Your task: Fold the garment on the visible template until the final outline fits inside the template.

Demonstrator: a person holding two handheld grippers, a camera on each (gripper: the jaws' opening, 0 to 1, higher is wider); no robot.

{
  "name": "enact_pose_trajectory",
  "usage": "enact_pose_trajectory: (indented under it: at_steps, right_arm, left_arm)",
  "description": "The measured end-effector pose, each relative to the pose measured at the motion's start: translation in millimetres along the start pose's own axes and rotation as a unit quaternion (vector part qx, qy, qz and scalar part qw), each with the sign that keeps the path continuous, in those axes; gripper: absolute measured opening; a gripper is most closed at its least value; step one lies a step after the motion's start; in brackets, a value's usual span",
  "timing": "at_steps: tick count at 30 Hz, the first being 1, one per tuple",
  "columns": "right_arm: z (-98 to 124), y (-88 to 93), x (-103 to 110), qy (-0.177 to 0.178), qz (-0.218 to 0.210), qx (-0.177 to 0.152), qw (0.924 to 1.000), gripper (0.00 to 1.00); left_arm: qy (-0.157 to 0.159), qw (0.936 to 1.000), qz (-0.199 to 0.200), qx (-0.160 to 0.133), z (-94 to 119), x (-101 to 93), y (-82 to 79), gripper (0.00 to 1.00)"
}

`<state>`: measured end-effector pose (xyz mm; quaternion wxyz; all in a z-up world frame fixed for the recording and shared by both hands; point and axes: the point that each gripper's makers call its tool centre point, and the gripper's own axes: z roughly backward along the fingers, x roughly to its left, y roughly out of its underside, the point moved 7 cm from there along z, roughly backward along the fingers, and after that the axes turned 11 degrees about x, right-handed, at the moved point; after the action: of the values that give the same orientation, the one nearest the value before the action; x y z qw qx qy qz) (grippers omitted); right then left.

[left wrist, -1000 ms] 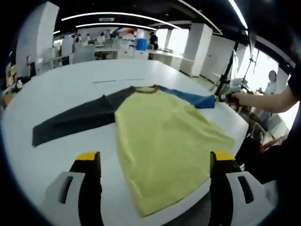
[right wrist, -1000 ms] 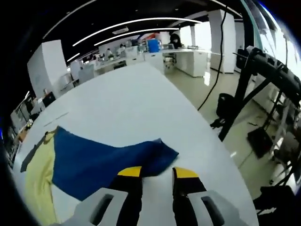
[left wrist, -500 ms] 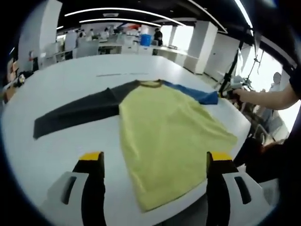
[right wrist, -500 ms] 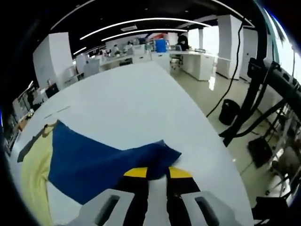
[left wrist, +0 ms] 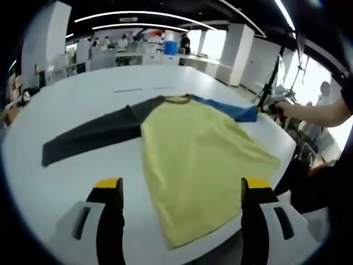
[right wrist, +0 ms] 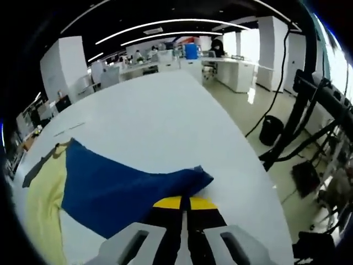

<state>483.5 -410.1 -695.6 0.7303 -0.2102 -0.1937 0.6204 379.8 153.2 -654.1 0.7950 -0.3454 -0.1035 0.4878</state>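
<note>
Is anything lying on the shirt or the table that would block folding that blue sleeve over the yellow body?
Nothing visible does. The right gripper is shut on the blue sleeve at its cuff, and the yellow body lies flat and bare on the white table.

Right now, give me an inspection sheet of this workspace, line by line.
Surface: white table, with faint marks near its far edge.
Job's things: shirt lies flat, yellow body, dark sleeve spread out, blue sleeve with its cuff at the right gripper.
Clutter: nothing seen.
Grippers: left gripper open above the hem; right gripper shut on the blue sleeve's cuff.
Cables: black cable hanging by a black stand.
Surroundings: open office with desks, white pillars, a person beside the table.
</note>
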Motion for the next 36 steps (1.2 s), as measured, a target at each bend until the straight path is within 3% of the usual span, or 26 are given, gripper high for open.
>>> enact_pose_trajectory:
  at_steps: [5,7,8,16,21,25,32,36]
  right_arm:
    - [21.6,4.3,-4.6,0.0,0.006,0.024,0.9997,0.0]
    - [30.5,4.3,-4.8,-0.012,0.002,0.023,0.9997,0.0]
    - [27.6,-1.3,-16.0,-0.013,-0.001,0.02,0.9997,0.0]
    - [56.6,5.3,-18.4,-0.017,-0.006,0.023,0.9996,0.0]
    - [65.4,10.4,-32.3,0.005,-0.011,0.031,0.9994,0.0]
    - [62.7,8.8,-45.6,0.001,-0.017,0.035,0.9993,0.0]
    - [59.5,13.1,-35.4,0.002,-0.019,0.064,0.9977,0.0]
    - [59.1,11.0,-29.6,-0.004,-0.021,0.065,0.9977,0.0]
  left_arm:
    - [-0.004,0.9998,-0.016,-0.013,-0.7,1.6,-1.8,0.85]
    - [-0.009,0.9995,-0.029,-0.008,-1.2,1.9,-2.0,0.85]
    - [-0.01,0.9993,-0.034,-0.007,-1.4,1.2,-2.2,0.85]
    - [0.002,0.9994,-0.03,-0.014,-0.2,-3.3,-1.2,0.85]
    - [0.005,0.9992,-0.037,-0.015,2.3,-5.0,1.2,0.85]
    - [-0.006,0.9984,-0.052,-0.021,4.2,-3.2,0.2,0.87]
    - [-0.001,0.9972,-0.072,-0.019,5.4,-5.9,0.3,0.92]
    - [-0.007,0.9962,-0.085,-0.018,8.2,-4.9,0.3,0.93]
